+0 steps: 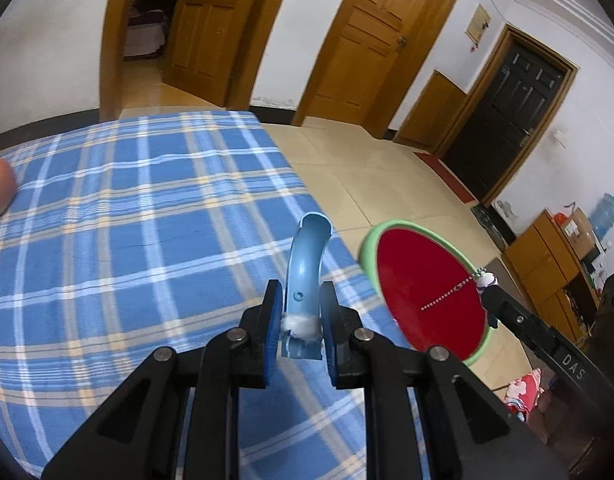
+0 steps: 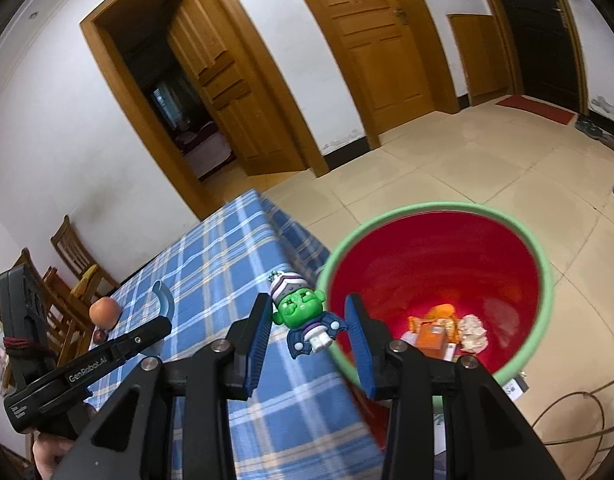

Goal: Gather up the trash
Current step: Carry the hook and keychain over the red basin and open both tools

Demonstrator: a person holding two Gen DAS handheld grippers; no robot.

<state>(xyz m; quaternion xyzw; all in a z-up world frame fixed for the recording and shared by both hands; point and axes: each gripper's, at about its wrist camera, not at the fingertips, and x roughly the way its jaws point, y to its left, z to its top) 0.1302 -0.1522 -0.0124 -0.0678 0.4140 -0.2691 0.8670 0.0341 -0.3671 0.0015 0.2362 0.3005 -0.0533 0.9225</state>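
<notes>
Right wrist view: right tool (image 2: 307, 326) grips a green toy figure (image 2: 303, 314), just short of the red basin (image 2: 545, 268) off the surface's (image 2: 211, 264) right edge. Left tool (image 1: 301, 322) clamps a blue curved piece (image 1: 307, 256). Carry each over the rim before letting go.

Table w/ blue plaid cloth (image 1: 127, 220) is carrying an egg (image 2: 104, 310), sitting far from the red bin (image 2: 435, 260).
</notes>
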